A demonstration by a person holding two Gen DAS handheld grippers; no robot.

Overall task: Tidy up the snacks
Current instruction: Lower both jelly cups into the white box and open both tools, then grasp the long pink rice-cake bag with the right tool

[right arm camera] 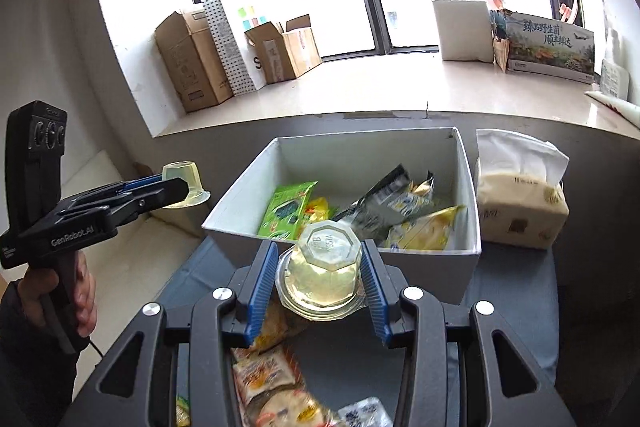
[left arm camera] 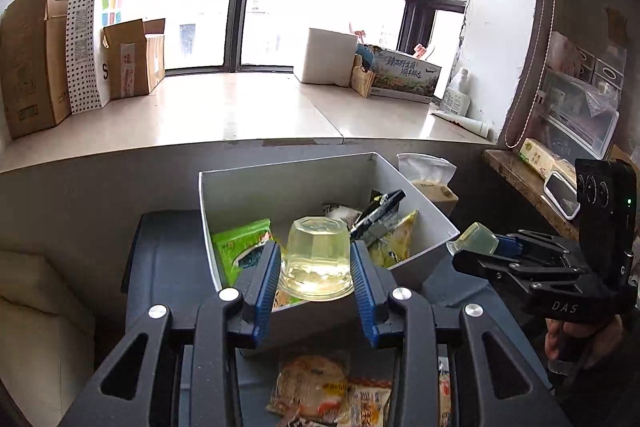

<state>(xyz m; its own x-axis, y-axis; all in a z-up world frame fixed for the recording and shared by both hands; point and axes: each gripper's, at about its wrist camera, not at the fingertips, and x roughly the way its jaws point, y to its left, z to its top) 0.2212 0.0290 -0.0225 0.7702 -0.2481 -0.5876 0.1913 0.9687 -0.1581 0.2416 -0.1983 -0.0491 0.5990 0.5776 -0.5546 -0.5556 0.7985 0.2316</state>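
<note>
My left gripper [left arm camera: 316, 267] is shut on a clear yellowish jelly cup [left arm camera: 316, 259], held upside down over the near edge of a white box [left arm camera: 280, 175]. My right gripper [right arm camera: 322, 271] is shut on a second jelly cup [right arm camera: 324, 267], also upside down, just in front of the same white box [right arm camera: 468, 187]. The box holds a green packet [right arm camera: 286, 209], a dark packet [right arm camera: 384, 199] and yellow packets [right arm camera: 424, 231]. Each gripper shows in the other's view, the right gripper [left arm camera: 480, 247] at the box's right and the left gripper [right arm camera: 180, 187] at its left, each with its cup.
The box stands on a dark blue-grey surface [left arm camera: 160, 267] with loose snack packets [right arm camera: 264, 379] near me. A tissue pack [right arm camera: 520, 195] sits right of the box. A wide windowsill [left arm camera: 240, 107] behind holds cardboard boxes [left arm camera: 32, 63], a paper bag and a printed carton [left arm camera: 404, 75].
</note>
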